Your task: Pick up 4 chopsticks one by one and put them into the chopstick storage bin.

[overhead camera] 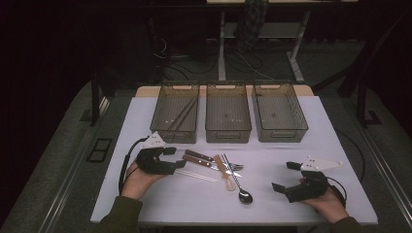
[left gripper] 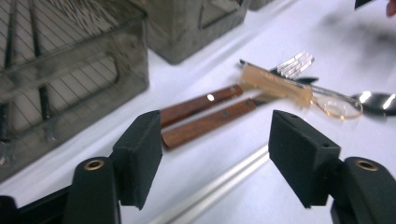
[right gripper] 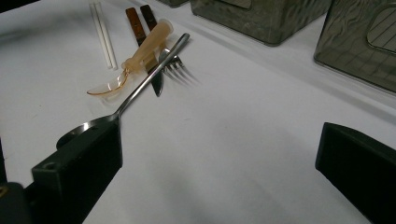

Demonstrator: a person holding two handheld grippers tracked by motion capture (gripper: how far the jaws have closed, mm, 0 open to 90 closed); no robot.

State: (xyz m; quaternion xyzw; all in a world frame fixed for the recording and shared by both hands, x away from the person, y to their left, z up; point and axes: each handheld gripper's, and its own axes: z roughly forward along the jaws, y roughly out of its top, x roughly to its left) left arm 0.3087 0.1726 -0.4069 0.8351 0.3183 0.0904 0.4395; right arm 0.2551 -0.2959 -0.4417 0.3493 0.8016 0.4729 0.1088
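Wooden, red-brown handles (left gripper: 201,115) of two pieces of cutlery lie side by side on the white desk (overhead camera: 194,199), just ahead of the left tool (overhead camera: 179,157), whose jaws are spread with nothing between them, pale chopsticks (left gripper: 219,184) running beneath. The right tool (overhead camera: 284,175) rests well apart at the desk's right, jaws spread and empty, a steel spoon (right gripper: 135,95) before it. Beyond stand three grey bins (overhead camera: 228,114); the room behind is dark.
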